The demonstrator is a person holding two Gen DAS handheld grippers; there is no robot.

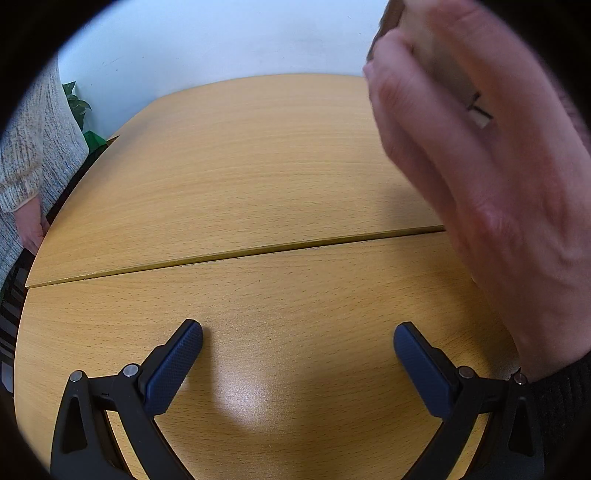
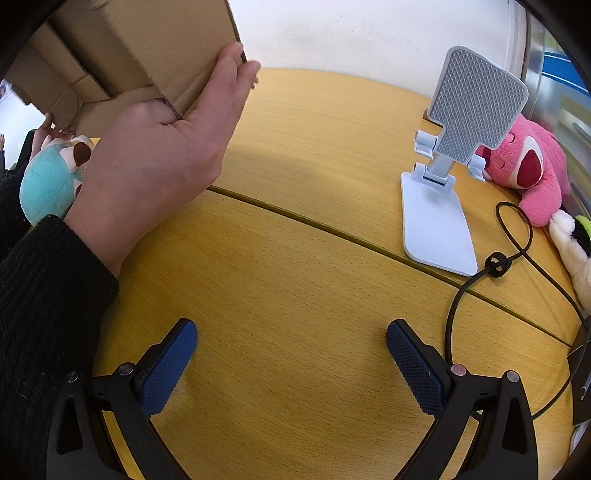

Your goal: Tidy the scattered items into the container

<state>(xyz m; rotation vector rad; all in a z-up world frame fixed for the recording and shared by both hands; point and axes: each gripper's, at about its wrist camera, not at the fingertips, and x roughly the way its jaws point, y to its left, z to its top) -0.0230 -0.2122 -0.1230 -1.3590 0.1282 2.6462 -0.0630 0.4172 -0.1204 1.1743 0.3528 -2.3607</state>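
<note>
My left gripper (image 1: 298,343) is open and empty, low over the bare wooden table (image 1: 236,177). My right gripper (image 2: 291,343) is open and empty over the same table (image 2: 295,295). A bare hand (image 2: 159,155) holds a tilted cardboard box (image 2: 147,48) above the table at the upper left of the right wrist view. The hand (image 1: 491,177) and a corner of the box (image 1: 391,22) also fill the right side of the left wrist view. A teal plush (image 2: 51,181) sits behind the hand. A pink plush (image 2: 532,173) and a white plush (image 2: 572,243) lie at the far right.
A white phone stand (image 2: 443,206) stands right of centre. A black cable (image 2: 480,288) loops in front of it. A seam (image 1: 236,254) crosses the table. A person in a grey sweater (image 1: 33,147) stands at the left edge, beside a green plant (image 1: 77,103).
</note>
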